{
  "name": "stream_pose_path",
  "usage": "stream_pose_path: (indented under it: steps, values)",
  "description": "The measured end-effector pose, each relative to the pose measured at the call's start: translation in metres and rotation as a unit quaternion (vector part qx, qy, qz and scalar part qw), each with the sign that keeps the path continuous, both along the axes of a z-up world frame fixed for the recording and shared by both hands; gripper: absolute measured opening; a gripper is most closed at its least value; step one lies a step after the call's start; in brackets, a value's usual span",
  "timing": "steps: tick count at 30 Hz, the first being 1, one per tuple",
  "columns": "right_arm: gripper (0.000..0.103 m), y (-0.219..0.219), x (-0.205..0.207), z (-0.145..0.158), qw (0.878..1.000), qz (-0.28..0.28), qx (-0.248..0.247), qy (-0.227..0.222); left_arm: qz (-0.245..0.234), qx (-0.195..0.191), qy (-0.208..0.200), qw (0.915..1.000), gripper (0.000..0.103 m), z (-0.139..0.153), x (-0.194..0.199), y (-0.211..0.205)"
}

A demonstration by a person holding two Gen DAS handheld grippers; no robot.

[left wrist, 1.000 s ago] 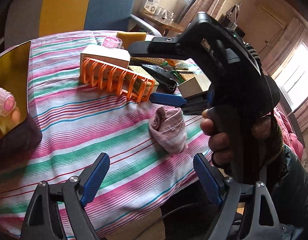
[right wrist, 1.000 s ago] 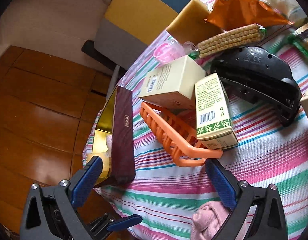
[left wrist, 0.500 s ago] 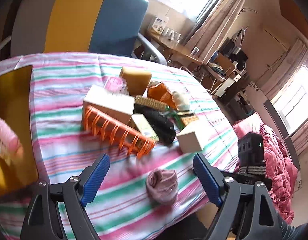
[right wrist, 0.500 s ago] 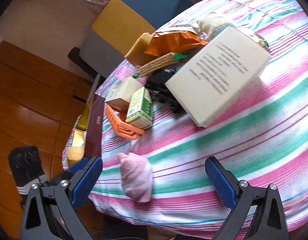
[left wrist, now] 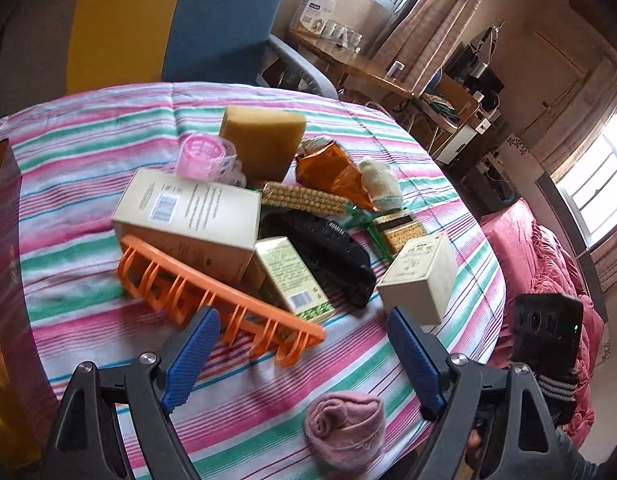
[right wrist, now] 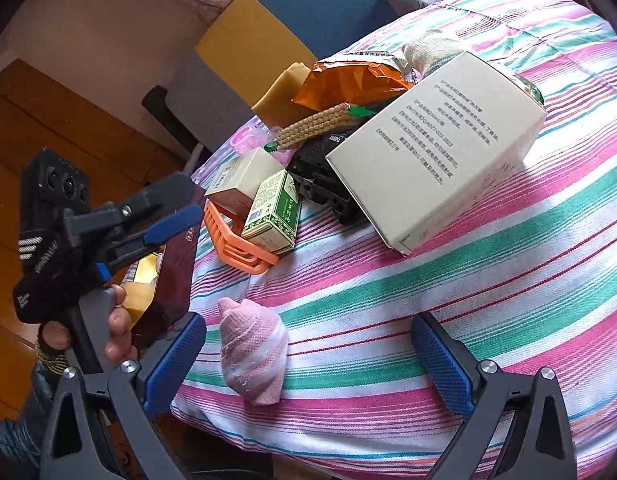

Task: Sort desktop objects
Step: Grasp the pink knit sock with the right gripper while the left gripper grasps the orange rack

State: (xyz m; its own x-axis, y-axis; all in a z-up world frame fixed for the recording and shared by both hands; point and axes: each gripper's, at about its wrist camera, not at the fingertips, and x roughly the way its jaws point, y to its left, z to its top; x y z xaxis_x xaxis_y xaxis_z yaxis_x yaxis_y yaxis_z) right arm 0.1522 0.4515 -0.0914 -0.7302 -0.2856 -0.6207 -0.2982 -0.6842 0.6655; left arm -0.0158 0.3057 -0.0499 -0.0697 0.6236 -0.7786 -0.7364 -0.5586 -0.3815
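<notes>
A pile of objects lies on the round striped table [left wrist: 88,152]: an orange rack [left wrist: 212,304], a cream box [left wrist: 192,216], a green box [left wrist: 292,280], a black hole punch [left wrist: 328,256], a white box [left wrist: 420,276], a sponge [left wrist: 264,140], a pink roller [left wrist: 200,156], an orange snack bag [left wrist: 332,172]. A rolled pink sock [left wrist: 346,428] lies at the near edge, also in the right wrist view [right wrist: 254,356]. My left gripper [left wrist: 304,364] is open above the near edge. My right gripper [right wrist: 308,364] is open and empty, the sock just inside its left finger.
A maroon and gold box [right wrist: 168,276] sits at the table's left edge, by the left gripper [right wrist: 164,224] seen from the side. A blue and yellow chair [left wrist: 168,24] stands behind the table. A red bed [left wrist: 548,264] lies to the right. Wooden floor [right wrist: 48,128] lies beyond.
Both grippers have pulled back from the table and apart. The right gripper has left the left view's centre. The sock lies nearer the bottom of both views.
</notes>
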Motion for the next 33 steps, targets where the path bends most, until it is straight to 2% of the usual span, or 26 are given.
stream_pose_path:
  steps: [6, 12, 15, 17, 19, 22, 25, 30, 33]
  values:
    - [0.103, 0.003, 0.0, -0.001, 1.0, -0.003, -0.011, 0.009, 0.029, -0.022, -0.012, 0.9993, 0.087, -0.017, 0.003, -0.034]
    - [0.103, 0.003, 0.004, -0.001, 1.0, -0.009, -0.004, 0.01, 0.013, 0.024, 0.033, 0.9991, 0.087, 0.028, 0.006, -0.023]
    - [0.103, 0.004, 0.007, 0.0, 1.0, -0.012, 0.0, 0.01, 0.029, 0.0, 0.039, 0.9988, 0.087, 0.025, -0.006, -0.005]
    - [0.103, 0.004, 0.009, 0.0, 1.0, -0.013, 0.002, 0.011, 0.046, -0.034, 0.028, 0.998, 0.086, 0.015, -0.016, 0.003]
    - [0.103, 0.004, 0.012, 0.001, 1.0, -0.012, 0.003, 0.013, 0.065, -0.07, 0.026, 0.9951, 0.085, 0.005, -0.021, 0.001]
    - [0.103, 0.007, 0.015, 0.0, 1.0, -0.01, -0.002, 0.017, 0.08, -0.098, 0.025, 0.9916, 0.085, -0.008, -0.023, -0.011]
    - [0.103, 0.01, 0.019, 0.0, 1.0, -0.009, -0.004, 0.019, 0.085, -0.101, 0.011, 0.9912, 0.087, -0.016, -0.022, -0.025]
    - [0.103, 0.011, 0.02, 0.0, 1.0, -0.01, 0.002, 0.022, 0.089, -0.129, 0.029, 0.9872, 0.084, -0.024, -0.011, -0.042]
    - [0.103, 0.013, 0.02, 0.0, 1.0, -0.01, 0.002, 0.022, 0.086, -0.121, 0.033, 0.9884, 0.084, -0.021, -0.001, -0.049]
